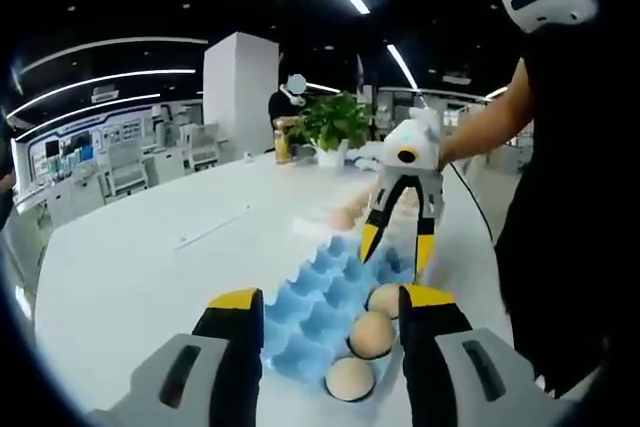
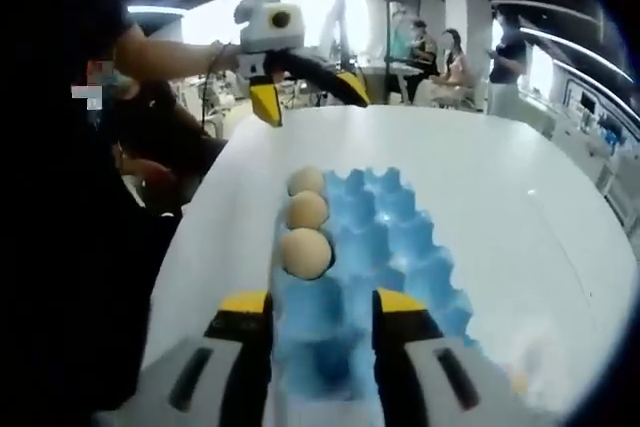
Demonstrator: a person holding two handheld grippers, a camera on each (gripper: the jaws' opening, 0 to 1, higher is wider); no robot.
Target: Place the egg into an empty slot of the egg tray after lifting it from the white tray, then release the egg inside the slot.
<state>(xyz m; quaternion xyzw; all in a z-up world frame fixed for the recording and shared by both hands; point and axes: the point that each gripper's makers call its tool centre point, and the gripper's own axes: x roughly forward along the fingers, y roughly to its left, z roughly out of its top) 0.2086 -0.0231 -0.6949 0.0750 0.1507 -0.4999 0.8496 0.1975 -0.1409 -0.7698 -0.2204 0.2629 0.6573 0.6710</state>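
Both views look from opposite ends of the blue egg tray, facing each other, close over it.

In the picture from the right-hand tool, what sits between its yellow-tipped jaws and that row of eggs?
In the right gripper view, only empty slots of the blue egg tray lie between the right gripper and the three eggs.

A blue egg tray of moulded, matt pulp-like material sits on a smooth white tabletop with a soft sheen. Three brown eggs show dull, finely matt shells
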